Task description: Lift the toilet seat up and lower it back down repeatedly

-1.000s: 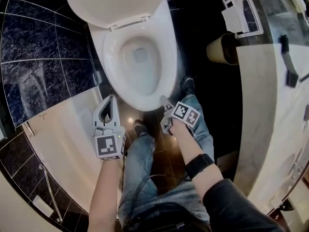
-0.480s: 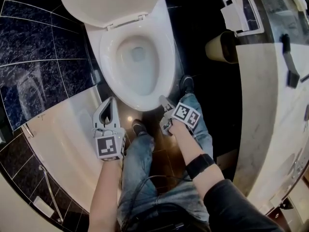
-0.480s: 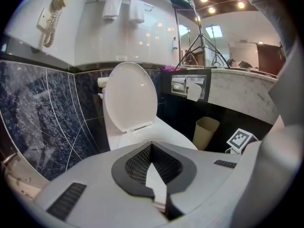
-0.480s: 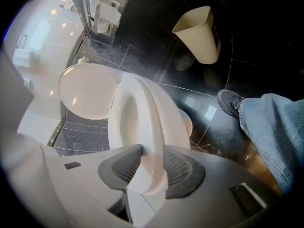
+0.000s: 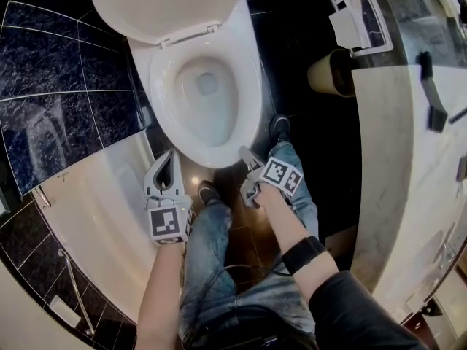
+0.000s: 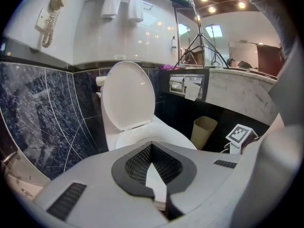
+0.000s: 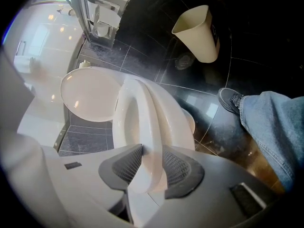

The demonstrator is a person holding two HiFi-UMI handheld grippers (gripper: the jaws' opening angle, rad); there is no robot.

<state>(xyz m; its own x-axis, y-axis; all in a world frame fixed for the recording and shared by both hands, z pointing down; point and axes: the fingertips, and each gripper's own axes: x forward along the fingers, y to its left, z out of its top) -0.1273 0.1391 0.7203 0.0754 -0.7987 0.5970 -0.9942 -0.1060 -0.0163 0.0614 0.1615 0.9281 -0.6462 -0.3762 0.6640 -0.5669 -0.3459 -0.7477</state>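
The white toilet has its lid [image 5: 164, 2] standing up and its seat [image 5: 244, 93] lying flat on the bowl. My right gripper [image 5: 248, 156] is at the seat's front rim, to the right of centre. In the right gripper view the seat rim [image 7: 142, 108] runs between the two pads [image 7: 124, 165], and the jaws have just been closing and now press on it from both sides. My left gripper [image 5: 171, 157] hovers beside the bowl's front left, shut with its tips together and nothing in it. The left gripper [image 6: 152, 146] points towards the raised lid [image 6: 127, 96].
A beige waste bin [image 5: 332, 71] stands right of the toilet under a wall paper holder [image 5: 357, 20]. A marble counter [image 5: 408, 159] runs down the right and a white bathtub [image 5: 95, 203] lies at the left. The person's shoes [image 5: 281, 128] and jeans are just in front of the bowl.
The right gripper's jaws have narrowed onto the seat's front rim. Both hands stayed nearly in place, and the seat lies flat as before.
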